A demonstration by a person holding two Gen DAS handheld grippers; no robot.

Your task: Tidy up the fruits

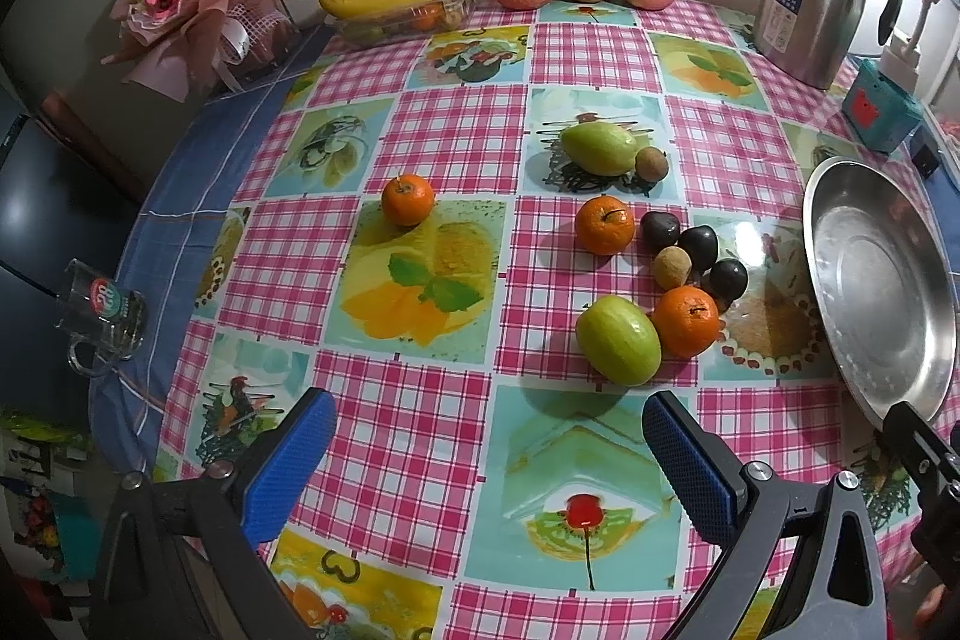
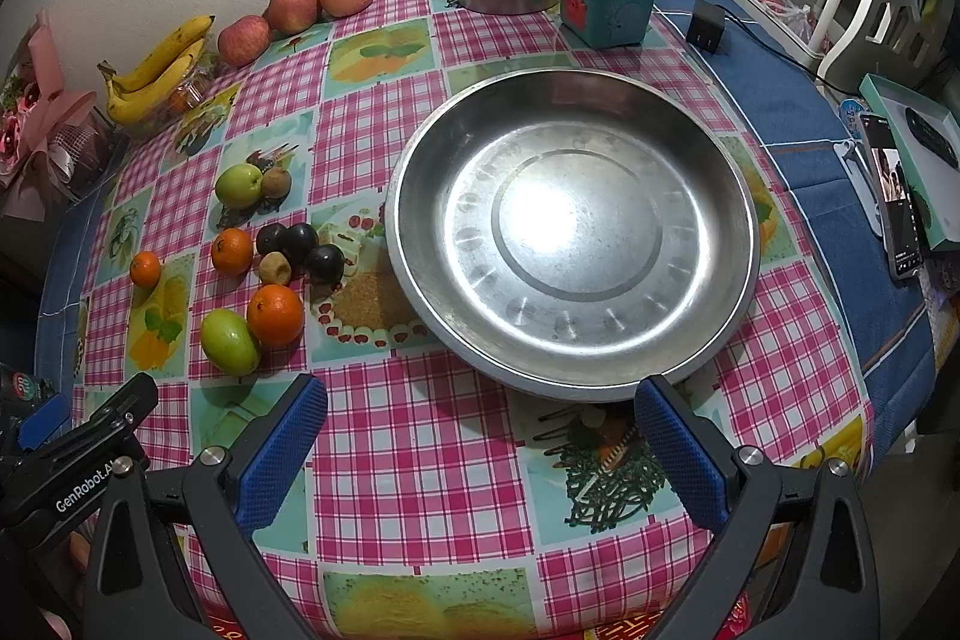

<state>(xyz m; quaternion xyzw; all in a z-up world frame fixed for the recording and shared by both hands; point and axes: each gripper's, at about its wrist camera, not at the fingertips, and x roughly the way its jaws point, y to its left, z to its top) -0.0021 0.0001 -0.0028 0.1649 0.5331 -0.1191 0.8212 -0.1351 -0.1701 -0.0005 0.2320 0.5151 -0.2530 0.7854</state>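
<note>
A: How do the grippers stand?
B: Left gripper [image 1: 486, 454] and right gripper [image 2: 480, 448] hover low, both wide, holding nothing.
A: The fruits?
B: Fruits [image 2: 264, 268] lie at ten o'clock, just beside the pan [image 2: 708, 340]; bare cloth [image 2: 420, 448] lies under the fingers.

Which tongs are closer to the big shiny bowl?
The right tongs: they hang open just before the bowl's near rim. The left tongs hang open off to its left, nearer the green fruit.
</note>
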